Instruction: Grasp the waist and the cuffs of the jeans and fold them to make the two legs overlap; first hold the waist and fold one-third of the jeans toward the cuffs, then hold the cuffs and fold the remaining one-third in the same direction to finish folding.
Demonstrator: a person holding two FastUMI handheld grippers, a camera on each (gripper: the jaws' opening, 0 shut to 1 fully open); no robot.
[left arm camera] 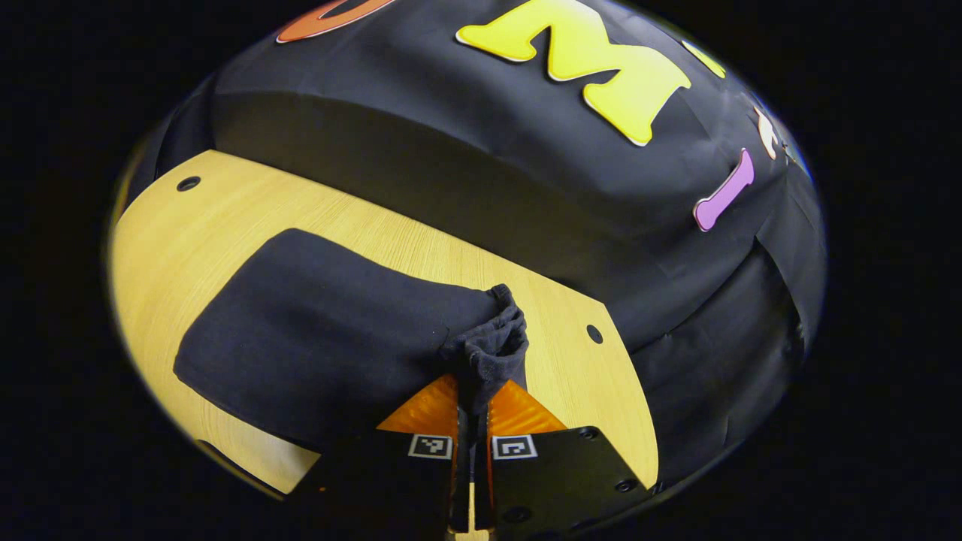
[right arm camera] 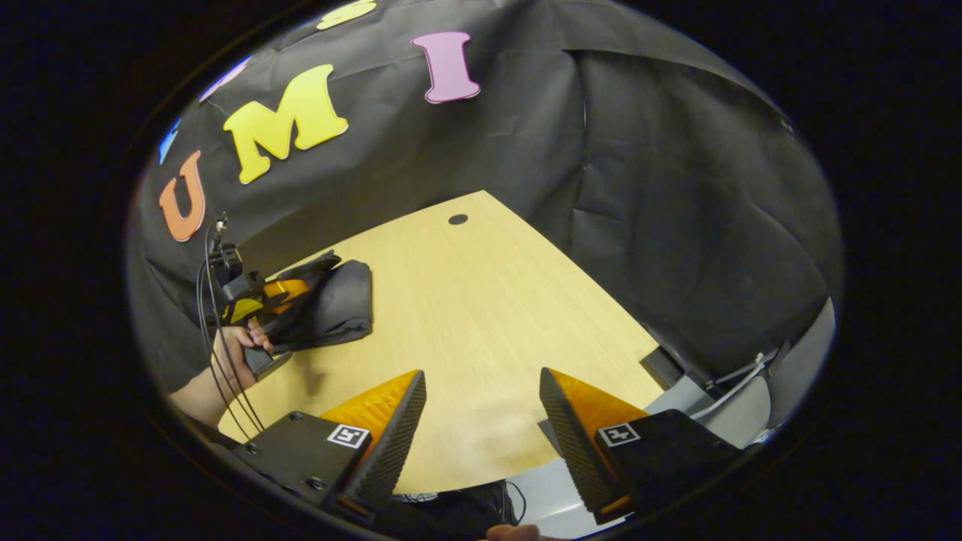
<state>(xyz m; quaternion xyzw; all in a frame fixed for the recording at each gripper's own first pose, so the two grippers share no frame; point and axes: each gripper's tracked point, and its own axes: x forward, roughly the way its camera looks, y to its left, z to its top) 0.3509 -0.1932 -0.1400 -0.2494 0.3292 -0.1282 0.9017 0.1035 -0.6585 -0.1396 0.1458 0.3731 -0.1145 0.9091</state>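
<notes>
Left gripper (left arm camera: 472,398) pinches bunched jeans (left arm camera: 316,330) on the table (left arm camera: 188,225); right gripper (right arm camera: 481,421) hangs spread wide.

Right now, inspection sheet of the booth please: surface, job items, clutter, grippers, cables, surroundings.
Surface: wooden table, light grain, round holes near its corners.
Job's things: dark jeans lie folded in a compact bundle on the table; one bunched edge is lifted by the left gripper.
Clutter: nothing seen on the tabletop besides the jeans.
Grippers: left gripper shut on the jeans' bunched edge; right gripper open, holding nothing, above bare table near its edge.
Cables: thin cables hang by the hand holding the left gripper; a white cable lies beyond the table's right side.
Surroundings: black cloth wall behind the table.
</notes>
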